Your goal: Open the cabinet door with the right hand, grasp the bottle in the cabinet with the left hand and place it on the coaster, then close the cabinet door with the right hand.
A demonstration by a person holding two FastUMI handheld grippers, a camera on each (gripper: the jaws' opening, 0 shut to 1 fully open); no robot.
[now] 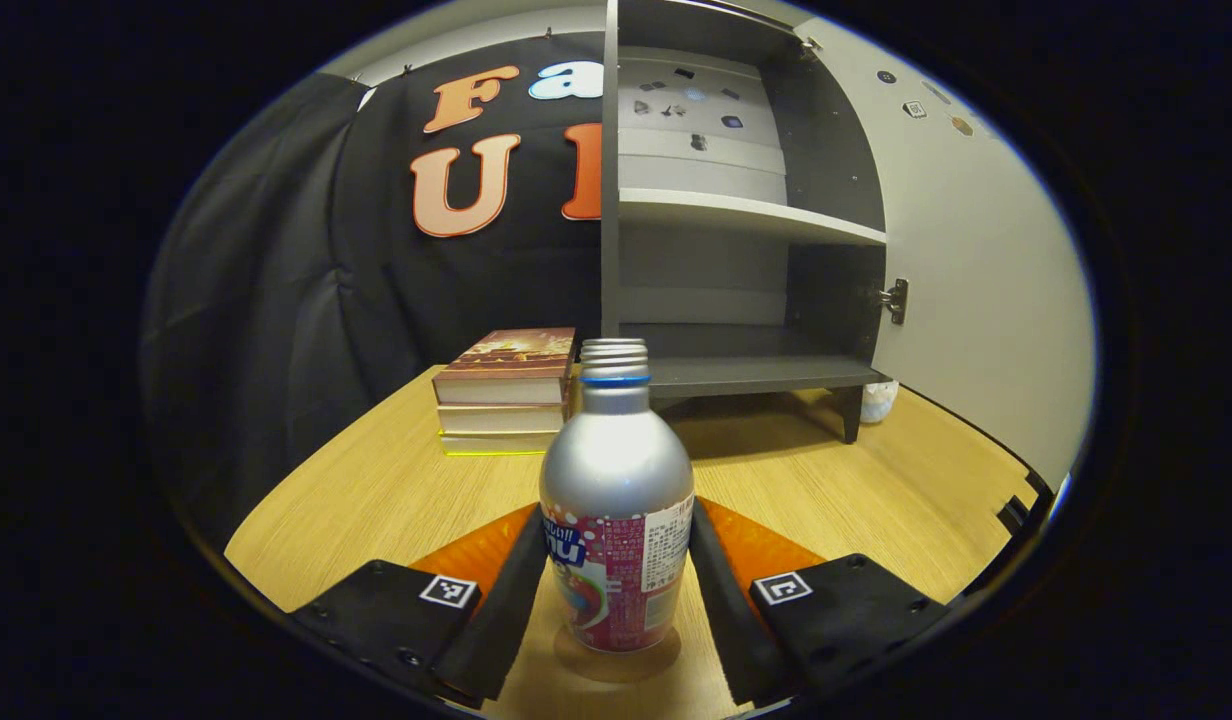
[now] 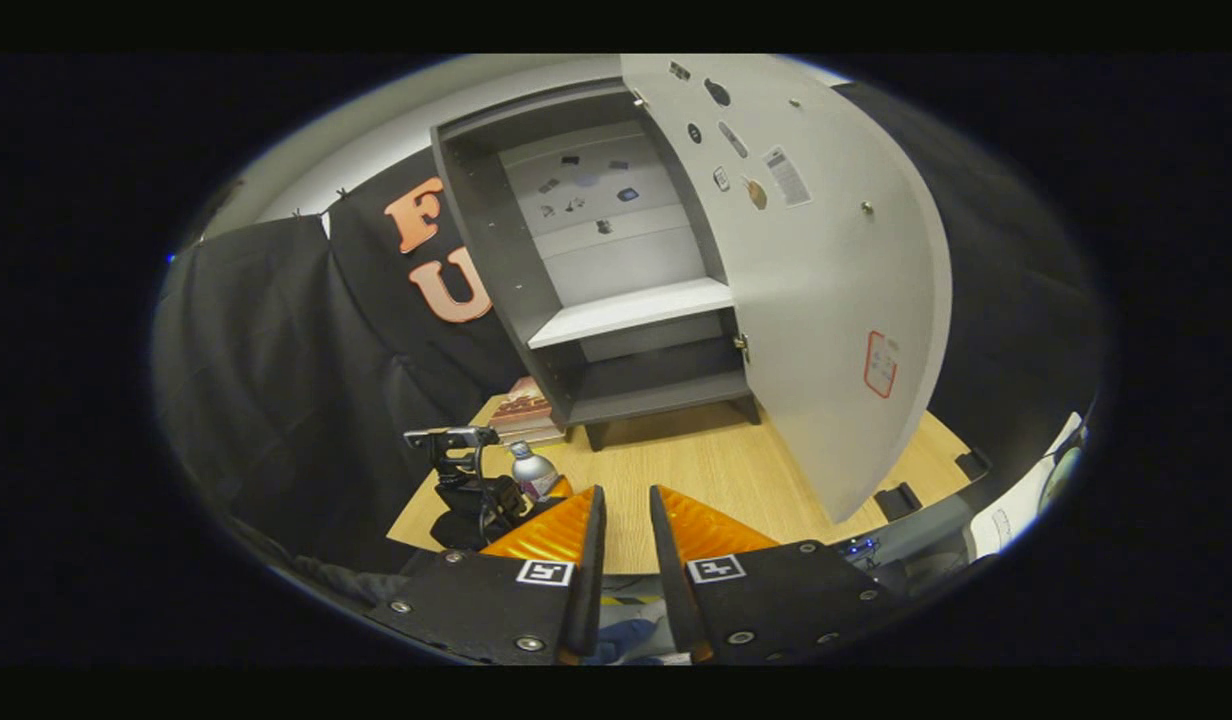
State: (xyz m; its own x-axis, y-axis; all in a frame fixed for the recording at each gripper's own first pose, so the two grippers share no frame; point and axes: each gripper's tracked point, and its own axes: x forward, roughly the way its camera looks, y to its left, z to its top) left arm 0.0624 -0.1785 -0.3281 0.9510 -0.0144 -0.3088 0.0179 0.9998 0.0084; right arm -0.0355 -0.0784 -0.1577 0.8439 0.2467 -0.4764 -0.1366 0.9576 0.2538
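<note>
A silver bottle [image 1: 616,500] with a red label and no cap stands upright on a round brown coaster [image 1: 616,668] on the wooden table [image 1: 876,500]. My left gripper [image 1: 616,512] is shut on the bottle, a finger pressing each side of its body. Behind it the grey cabinet [image 1: 736,225] stands with bare shelves and its pale door [image 1: 976,280] swung wide to the right. In the right gripper view the bottle [image 2: 532,470] is small at the table's left, and the door [image 2: 826,300] hangs open ahead. My right gripper [image 2: 626,495] is narrowly open on nothing, back from the table's near edge.
A stack of books [image 1: 506,390] lies left of the cabinet, just behind the bottle. A small white object [image 1: 879,400] sits by the cabinet's right foot. A black clamp [image 1: 1016,515] grips the table's right edge. Bare wood lies between bottle and cabinet.
</note>
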